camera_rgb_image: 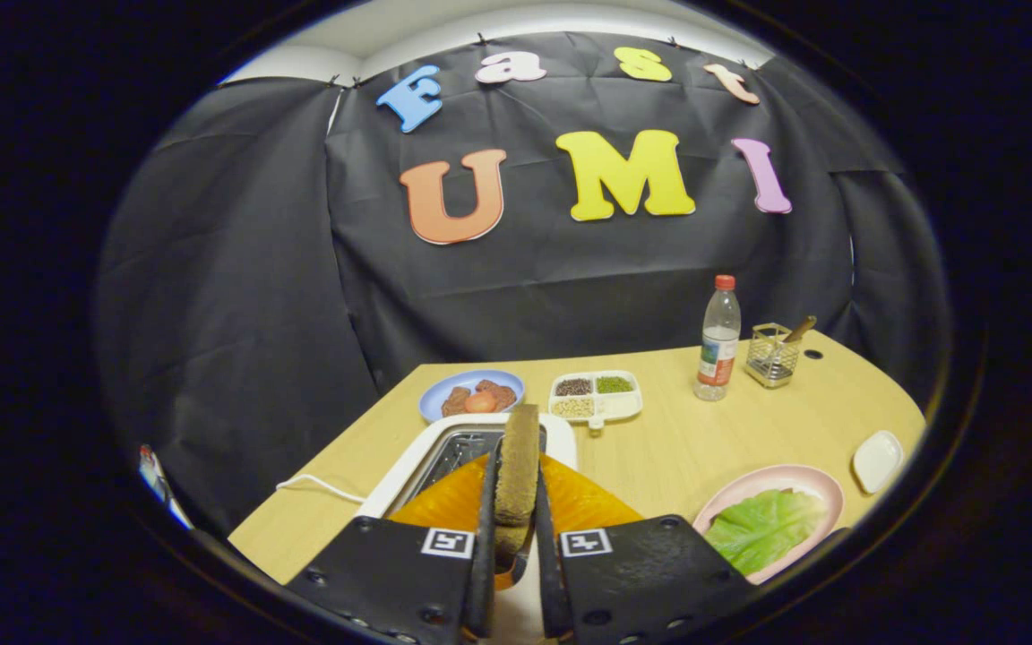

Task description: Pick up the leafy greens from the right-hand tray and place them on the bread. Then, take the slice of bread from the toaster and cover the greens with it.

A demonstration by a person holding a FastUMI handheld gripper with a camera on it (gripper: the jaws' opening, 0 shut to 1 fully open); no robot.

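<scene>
My gripper (516,488) is shut on a brown slice of bread (517,457), which stands on edge between the two fingers. Just beyond and below the slice lies the white toaster (408,468) with its dark slot open. An orange plate (589,503) sits right under the fingers; they and the slice hide most of it, so I cannot tell what lies on it. Off to the right of the fingers, a leaf of green lettuce (762,528) lies in a pink plate (816,479).
Behind the toaster are a blue plate of food (444,387) and a white divided tray of grains (628,405). A plastic bottle (718,340), a wire holder (771,356) and a small white dish (877,460) stand to the right. A white cable (319,485) trails left of the toaster.
</scene>
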